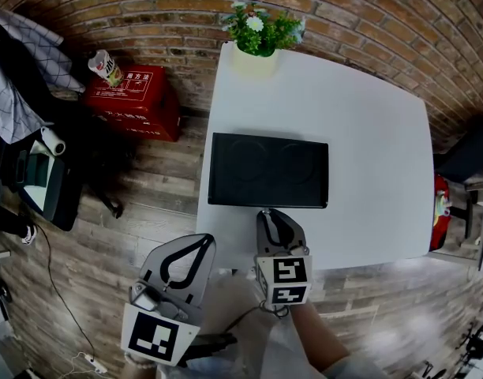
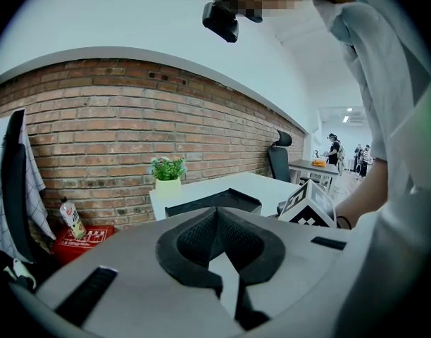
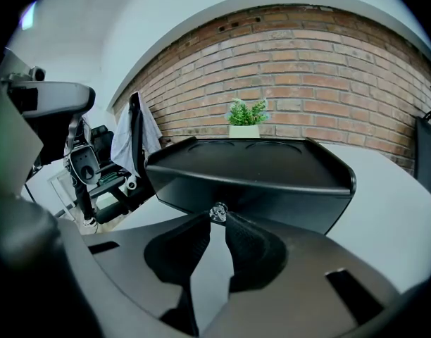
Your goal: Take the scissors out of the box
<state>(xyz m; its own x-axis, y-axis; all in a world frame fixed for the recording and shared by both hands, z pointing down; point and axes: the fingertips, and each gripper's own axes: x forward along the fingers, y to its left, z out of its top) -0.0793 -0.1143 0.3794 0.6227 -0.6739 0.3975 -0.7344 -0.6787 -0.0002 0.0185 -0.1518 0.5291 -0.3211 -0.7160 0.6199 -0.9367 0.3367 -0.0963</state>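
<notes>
Both sat closed: right gripper (image 1: pixel 271 214) pinching the knob (image 3: pixel 217 212) of the box (image 1: pixel 268 170) at the table (image 1: pixel 368 133) front edge, left gripper (image 1: pixel 204 242) empty.

Inside of black box (image 1: pixel 268 170) hidden; tiny clear knob (image 3: pixel 217 213) indistinct.

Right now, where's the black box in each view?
Head view: black box at centre, on the white table.
Left gripper view: box is a low strip just above the jaws, mid-frame.
Right gripper view: box fills the middle, its knob between the jaw tips.
Shared landmark: potted plant behind the box, in all three.
</notes>
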